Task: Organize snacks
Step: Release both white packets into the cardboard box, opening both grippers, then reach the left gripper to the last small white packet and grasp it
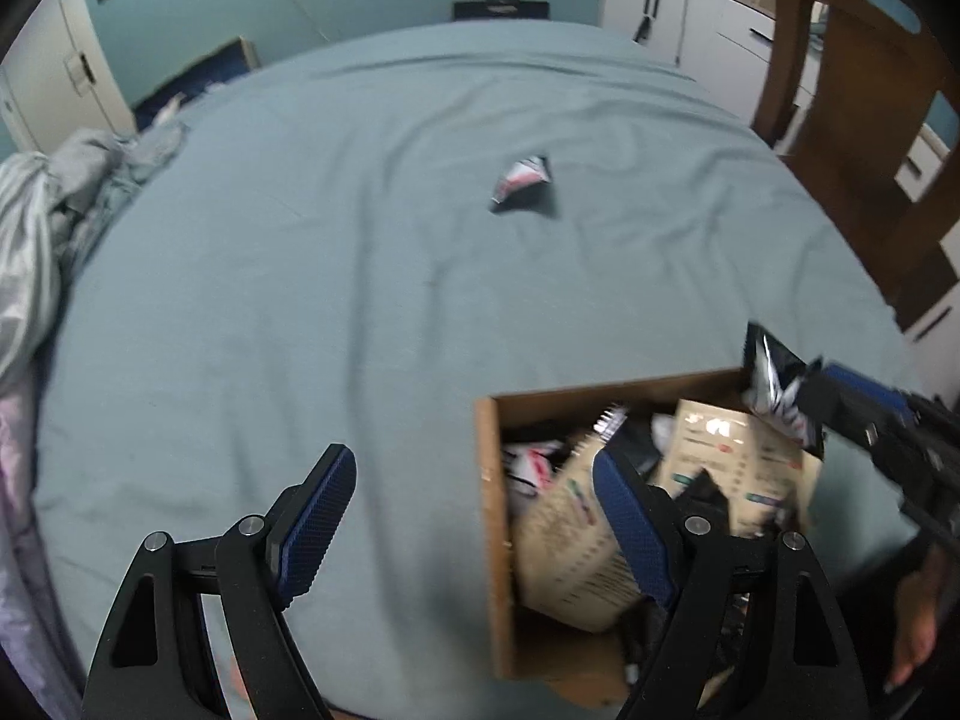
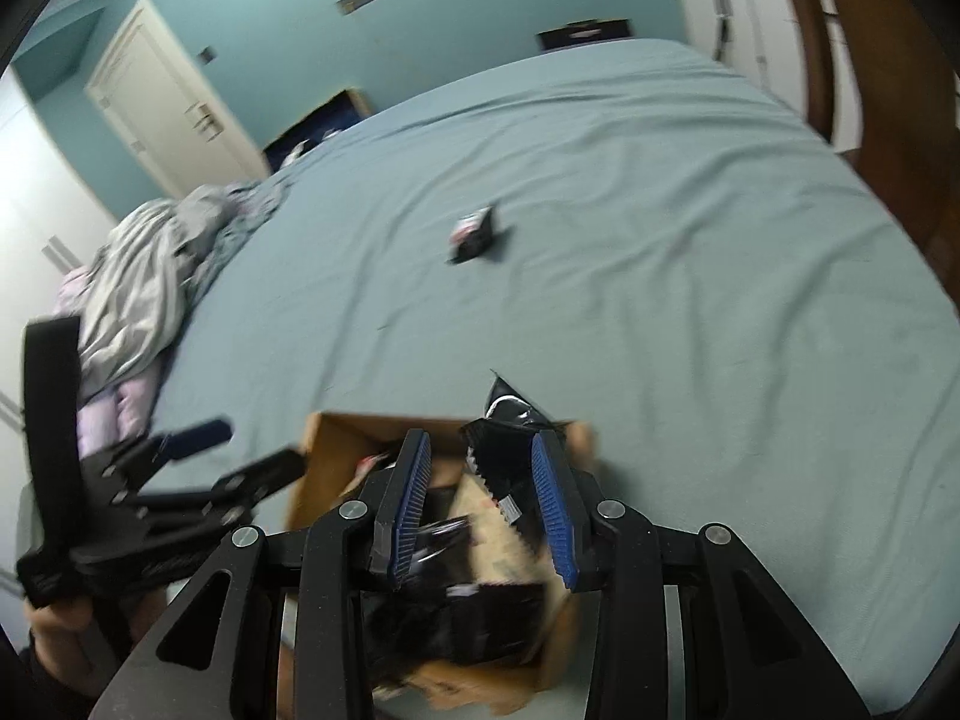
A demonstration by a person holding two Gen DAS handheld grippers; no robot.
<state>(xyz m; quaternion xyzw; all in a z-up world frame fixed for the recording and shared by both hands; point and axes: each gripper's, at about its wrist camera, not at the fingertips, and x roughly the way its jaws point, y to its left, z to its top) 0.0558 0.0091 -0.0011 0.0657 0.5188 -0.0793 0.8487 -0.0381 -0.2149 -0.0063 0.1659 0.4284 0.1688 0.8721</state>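
A: Right hand-held gripper (image 2: 480, 498) over the box (image 1: 495, 516); jaws apart around a black packet (image 2: 510, 450), whether they touch it we cannot tell; risk?

B: We'd say it slips outside onto the bed (image 1: 300, 270); left hand-held gripper (image 1: 474, 531) gapes empty; one stray packet (image 1: 523, 179) mid-bed.

Dim, cool, even room light; we see soft shadows only. Motion blur smears cardboard box (image 1: 501, 516) contents and lone packet (image 2: 474, 234). Fisheye bends edges, black vignette corners.

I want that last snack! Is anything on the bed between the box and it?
No, just bare wrinkled sheet between the cardboard box and the lone snack packet; both wrist views show it.
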